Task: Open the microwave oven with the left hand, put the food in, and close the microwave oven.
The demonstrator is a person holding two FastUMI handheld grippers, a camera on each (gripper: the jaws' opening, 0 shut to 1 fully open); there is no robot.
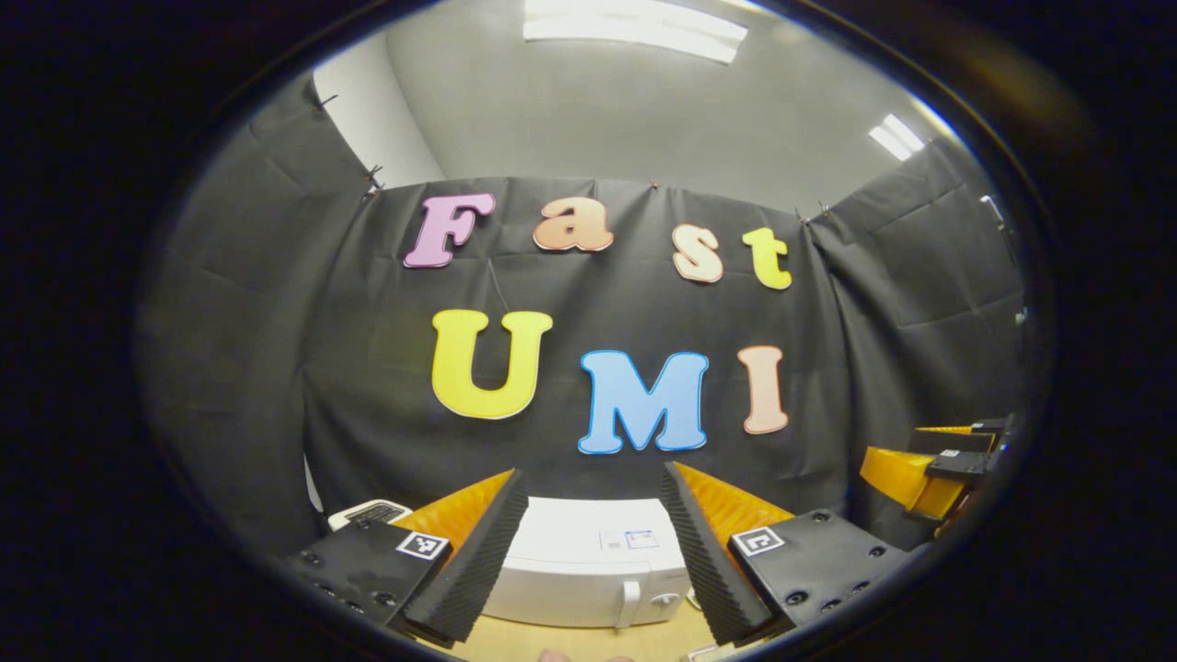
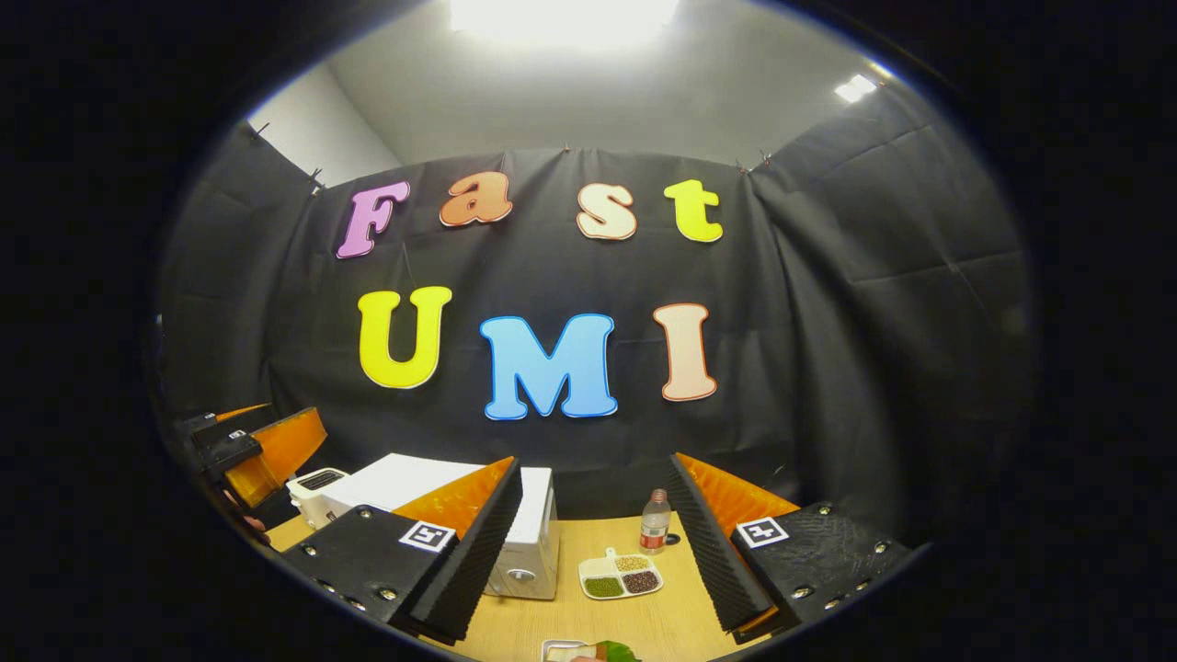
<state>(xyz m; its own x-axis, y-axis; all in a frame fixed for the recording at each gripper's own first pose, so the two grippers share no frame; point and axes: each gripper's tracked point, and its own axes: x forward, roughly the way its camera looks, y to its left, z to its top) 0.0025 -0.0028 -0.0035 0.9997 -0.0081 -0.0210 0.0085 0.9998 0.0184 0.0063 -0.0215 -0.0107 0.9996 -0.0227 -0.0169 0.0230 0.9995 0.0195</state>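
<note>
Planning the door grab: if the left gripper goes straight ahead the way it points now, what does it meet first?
Probably the white microwave oven, which sits between the left gripper's open fingers. The line looks aimed near its top, so it might pass over and reach the black cloth wall; depth is unclear.

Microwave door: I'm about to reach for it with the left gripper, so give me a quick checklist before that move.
1. Microwave door shut, handle in sight: ok.
2. Left gripper open, nothing between its fingers: ok.
3. Left gripper lined up on the microwave front: ok.
4. Right gripper open and empty: ok.
5. Food container on the table, near edge: ok, contents cannot tell.
6. Bottle and compartment dish stand apart from the microwave: ok.
</note>
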